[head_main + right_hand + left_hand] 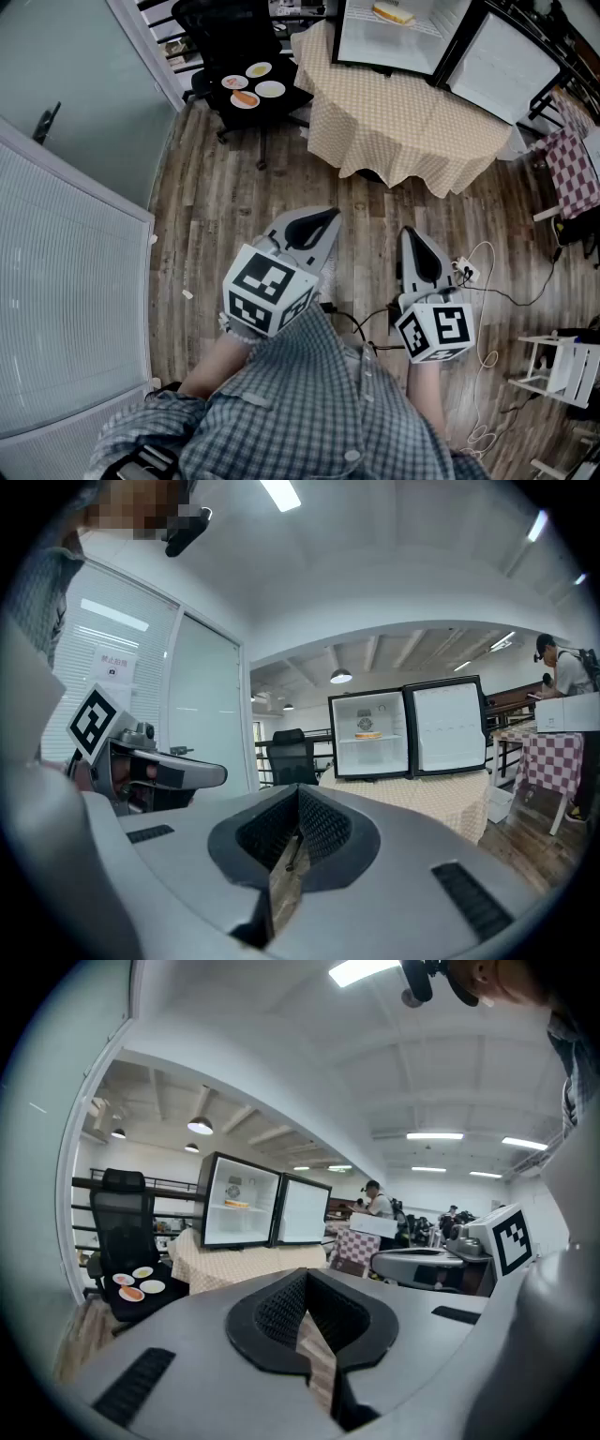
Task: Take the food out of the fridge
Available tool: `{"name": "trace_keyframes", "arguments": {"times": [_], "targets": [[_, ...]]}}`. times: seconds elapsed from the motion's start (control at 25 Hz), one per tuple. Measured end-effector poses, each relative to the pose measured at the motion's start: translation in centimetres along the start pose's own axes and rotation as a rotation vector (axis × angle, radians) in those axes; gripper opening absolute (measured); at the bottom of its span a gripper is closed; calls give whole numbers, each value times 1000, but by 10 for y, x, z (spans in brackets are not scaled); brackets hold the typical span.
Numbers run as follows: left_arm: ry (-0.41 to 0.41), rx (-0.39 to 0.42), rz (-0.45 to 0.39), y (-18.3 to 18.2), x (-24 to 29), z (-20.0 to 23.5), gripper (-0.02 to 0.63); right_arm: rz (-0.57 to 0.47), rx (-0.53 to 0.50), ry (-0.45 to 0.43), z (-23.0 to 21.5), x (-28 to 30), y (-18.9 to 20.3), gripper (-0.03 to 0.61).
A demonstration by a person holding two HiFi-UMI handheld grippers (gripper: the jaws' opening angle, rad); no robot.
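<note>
Our left claw (pixel 306 1279) and right claw (pixel 298 794) are both clenched on nothing. We should step in, unclench one and enter level. Well ahead of them, on the counter (pixel 403 122), the fridge (pixel 384 42) stands open. The food (pixel 394 12) lies flat on its upper shelf, long axis crosswise to the claws.

Fridge (pixel 389 42) open on table (pixel 403 122), food (pixel 394 13) inside; 4 plates (pixel 270 89) on chair (pixel 225 23).

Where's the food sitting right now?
In the head view the food is at top centre, on a shelf inside the open fridge that stands on the cloth-covered table, right of the chair holding plates.
</note>
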State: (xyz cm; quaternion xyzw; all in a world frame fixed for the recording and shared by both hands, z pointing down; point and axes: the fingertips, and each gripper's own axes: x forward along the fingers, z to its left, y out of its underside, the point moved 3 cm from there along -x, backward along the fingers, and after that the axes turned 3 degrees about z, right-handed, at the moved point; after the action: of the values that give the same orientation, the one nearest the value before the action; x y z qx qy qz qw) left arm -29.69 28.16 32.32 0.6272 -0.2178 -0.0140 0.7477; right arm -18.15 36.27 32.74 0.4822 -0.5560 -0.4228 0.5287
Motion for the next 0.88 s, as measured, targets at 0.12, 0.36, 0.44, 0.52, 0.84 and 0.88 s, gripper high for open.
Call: {"name": "trace_keyframes", "arguments": {"times": [0.12,0.36,0.44,0.52,0.84,0.88], "targets": [[0,-4,1,0,0,1,5,1,-1,-1,0,1,0,9],[2,-6,-2,2,-4,4,5,2,0,0,6,4,1,9],[1,-9,-3,0,-6,9,6,0,8,3,8,6,-2,9],[0,-11,-5,0,-8,12,5,-1,18,9,9,7,-2,9],[23,-14,-17,4,-17,25,5,2,26,49,21,11,3,9],[27,-13,-17,4,-17,26,6,6,28,52,22,11,4,9]]}}
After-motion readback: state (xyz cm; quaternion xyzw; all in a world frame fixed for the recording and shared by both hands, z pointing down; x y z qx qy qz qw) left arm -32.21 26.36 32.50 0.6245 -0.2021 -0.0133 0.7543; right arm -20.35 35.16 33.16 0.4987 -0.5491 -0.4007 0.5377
